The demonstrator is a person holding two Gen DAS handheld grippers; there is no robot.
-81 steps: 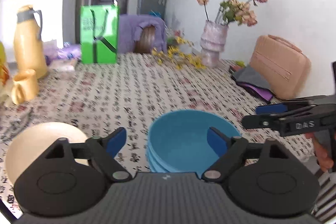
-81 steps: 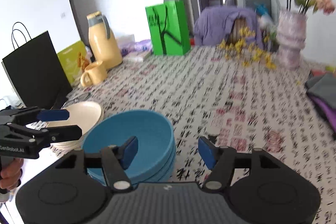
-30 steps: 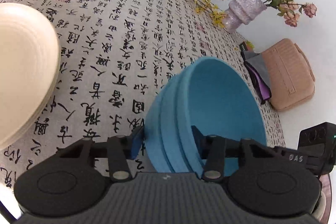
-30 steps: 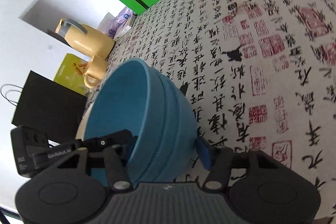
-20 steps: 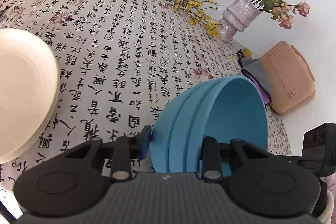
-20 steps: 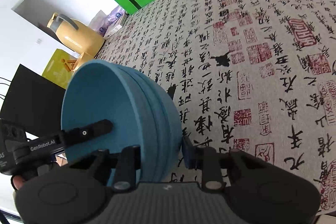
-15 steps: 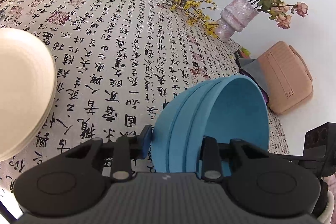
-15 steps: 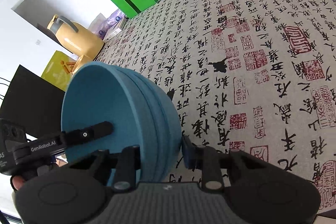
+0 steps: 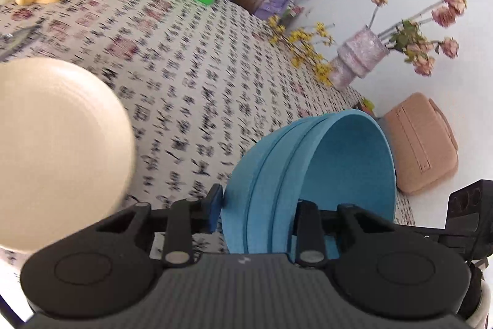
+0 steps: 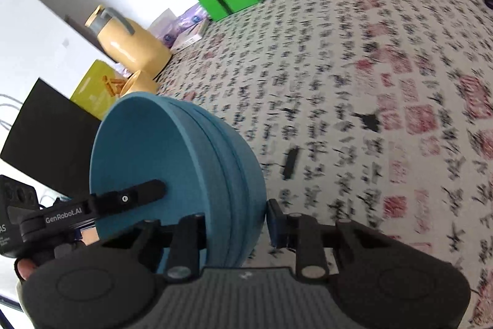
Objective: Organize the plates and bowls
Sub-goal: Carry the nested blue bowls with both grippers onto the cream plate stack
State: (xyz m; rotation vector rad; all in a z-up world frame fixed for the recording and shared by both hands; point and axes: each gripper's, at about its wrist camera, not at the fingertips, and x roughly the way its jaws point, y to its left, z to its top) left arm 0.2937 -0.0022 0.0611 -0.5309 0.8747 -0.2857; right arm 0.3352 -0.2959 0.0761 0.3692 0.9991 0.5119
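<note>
Blue bowls (image 9: 311,174), three matte, round ones nested in a stack, tip steeply above the table as we clamp them from both sides. From the left wrist, our left gripper (image 9: 257,205) is closed on the stack's near rim, one blue pad outside on the smooth wall, the other finger inside the hollow. Beside it, near the table's (image 9: 185,67) front left edge, sits a stack of cream plates (image 9: 58,137) with fine ridges. The cloth bears blurred black calligraphy and red seals. A pink textured vase (image 9: 357,60) stands by the far right edge.

From the right wrist, our right gripper (image 10: 235,221) pinches the opposite rim of the same bowls (image 10: 172,162), angled downward. The left gripper's (image 10: 148,190) black finger reaches across the hollow. A glossy yellow jug (image 10: 129,45) leans at the far left corner.
</note>
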